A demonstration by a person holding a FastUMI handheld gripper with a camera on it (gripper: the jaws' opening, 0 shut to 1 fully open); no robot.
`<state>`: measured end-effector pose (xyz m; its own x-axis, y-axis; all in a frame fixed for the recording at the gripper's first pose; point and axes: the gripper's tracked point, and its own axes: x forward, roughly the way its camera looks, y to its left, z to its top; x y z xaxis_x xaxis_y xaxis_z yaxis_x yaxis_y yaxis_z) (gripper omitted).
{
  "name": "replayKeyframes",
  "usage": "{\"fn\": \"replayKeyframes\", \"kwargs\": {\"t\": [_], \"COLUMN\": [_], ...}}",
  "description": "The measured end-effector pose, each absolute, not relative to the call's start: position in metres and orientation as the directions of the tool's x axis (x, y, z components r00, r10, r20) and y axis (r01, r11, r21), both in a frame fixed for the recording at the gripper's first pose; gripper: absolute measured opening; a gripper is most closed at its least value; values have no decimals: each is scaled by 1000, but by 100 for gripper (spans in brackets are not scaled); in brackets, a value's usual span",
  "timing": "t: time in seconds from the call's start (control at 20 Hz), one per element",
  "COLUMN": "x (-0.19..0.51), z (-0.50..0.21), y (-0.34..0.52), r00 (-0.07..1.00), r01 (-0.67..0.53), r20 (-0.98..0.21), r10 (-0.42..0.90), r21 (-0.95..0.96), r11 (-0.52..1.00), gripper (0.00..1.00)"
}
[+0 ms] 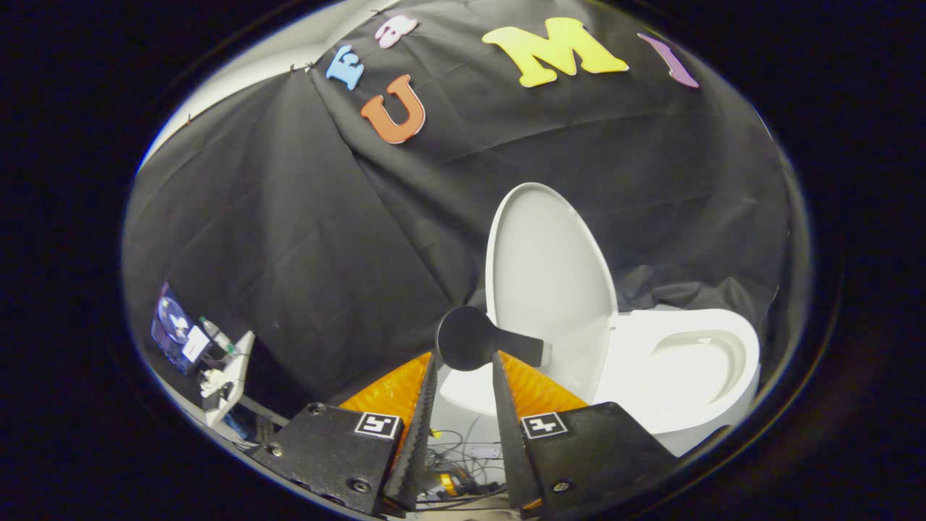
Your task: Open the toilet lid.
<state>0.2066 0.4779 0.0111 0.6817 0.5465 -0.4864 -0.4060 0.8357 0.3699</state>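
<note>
The white toilet lid [550,282] stands upright, tilted back against the black cloth wall, above the open bowl [698,362]. A black handle [469,334] with a round knob sticks out from the lid's near edge on a short stem. My gripper [465,356] is at that knob. The knob sits between the two fingertips [432,362], and each finger touches one side of it. The seat rim [644,405] lies flat to the right of the fingers.
A small white shelf [231,376] with a bottle and a blue packet stands off to the left by the cloth wall. Loose cables and a small box [463,452] lie on the floor beneath the fingers.
</note>
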Motion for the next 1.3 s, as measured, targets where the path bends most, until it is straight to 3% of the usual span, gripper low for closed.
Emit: {"fn": "replayKeyframes", "kwargs": {"t": [0.1, 0.2, 0.75, 1.3], "x": [206, 203, 152, 71], "z": [10, 3, -8, -15], "y": [464, 442, 294, 131], "r00": [694, 706, 827, 943], "r01": [-407, -401, -319, -138], "r20": [-475, -481, -400, -300], "r10": [541, 520, 394, 144], "r21": [362, 334, 244, 41], "r11": [839, 853, 916, 990], "gripper": [48, 77, 78, 78]}}
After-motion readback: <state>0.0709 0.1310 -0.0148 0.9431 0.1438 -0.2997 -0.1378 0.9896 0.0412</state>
